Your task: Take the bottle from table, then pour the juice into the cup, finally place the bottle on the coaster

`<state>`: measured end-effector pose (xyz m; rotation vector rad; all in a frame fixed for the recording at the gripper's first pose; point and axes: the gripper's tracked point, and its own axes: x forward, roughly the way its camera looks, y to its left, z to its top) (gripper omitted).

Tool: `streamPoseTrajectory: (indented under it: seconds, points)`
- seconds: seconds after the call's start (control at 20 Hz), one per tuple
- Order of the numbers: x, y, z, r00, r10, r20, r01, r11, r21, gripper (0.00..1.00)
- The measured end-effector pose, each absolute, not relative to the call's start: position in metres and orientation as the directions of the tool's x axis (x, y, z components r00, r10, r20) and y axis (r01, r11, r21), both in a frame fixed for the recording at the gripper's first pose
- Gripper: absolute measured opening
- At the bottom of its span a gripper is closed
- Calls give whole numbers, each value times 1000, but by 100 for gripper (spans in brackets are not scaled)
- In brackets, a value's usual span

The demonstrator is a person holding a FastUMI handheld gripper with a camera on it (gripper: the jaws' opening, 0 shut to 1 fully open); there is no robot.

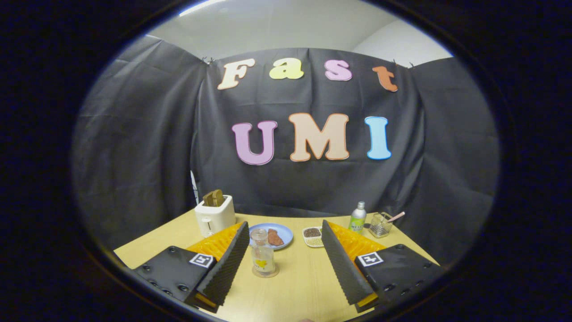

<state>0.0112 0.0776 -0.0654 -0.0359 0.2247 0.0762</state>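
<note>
A small clear glass bottle (262, 256) with a yellow mark on its side stands upright on the wooden table (295, 286). It rests on a round, see-through coaster (266, 273). It sits between my fingers, closer to the left one, and touches neither. My gripper (284, 228) is open wide, with nothing held. Beyond the right finger, at the back of the table, a clear glass cup (380, 225) with a pink-tipped stick in it stands next to a silver bottle with a green label (357, 218).
A white toaster (215, 215) with bread in it stands at the back left. A blue plate (278, 234) with a brown piece of food and a small white dish (313, 237) of grains lie beyond the fingertips. Black cloth walls close the far side of the table.
</note>
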Motion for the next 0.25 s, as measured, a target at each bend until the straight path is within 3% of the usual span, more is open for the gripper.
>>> streamPoseTrajectory:
  seconds: [0.25]
  points:
    - [3, 63, -45, 985, 34, -169, -35, 999, -5, 100]
